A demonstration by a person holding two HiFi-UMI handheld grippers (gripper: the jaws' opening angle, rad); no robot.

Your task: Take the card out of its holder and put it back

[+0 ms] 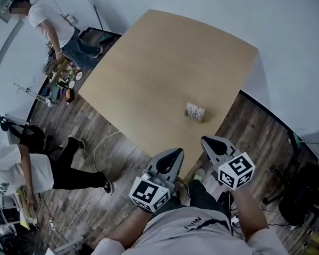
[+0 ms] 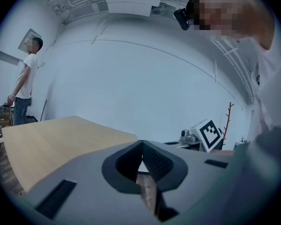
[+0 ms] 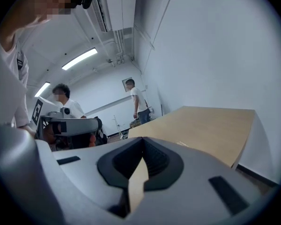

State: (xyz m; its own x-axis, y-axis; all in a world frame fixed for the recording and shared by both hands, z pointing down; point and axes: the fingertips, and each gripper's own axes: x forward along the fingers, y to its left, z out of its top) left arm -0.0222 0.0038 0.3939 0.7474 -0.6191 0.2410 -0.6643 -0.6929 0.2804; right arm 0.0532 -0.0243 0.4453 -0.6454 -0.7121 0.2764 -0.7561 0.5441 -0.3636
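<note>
The card holder [image 1: 197, 115], right of centre, looks light and tippable; its card [image 1: 193, 109] is probably thin, best pinched by an exposed edge. The left gripper [image 1: 171, 154] and right gripper [image 1: 211, 142] are both pressed together, empty.

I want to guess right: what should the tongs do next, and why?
Probably move the right tongs forward to the card holder, opening them: they and the left tongs are shut, empty, back by the table edge; the holder stands nearer the right.

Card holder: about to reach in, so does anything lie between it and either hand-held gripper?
Nothing visible. Only the light wooden table lies between the small pale card holder and the left hand-held gripper or right hand-held gripper.
</note>
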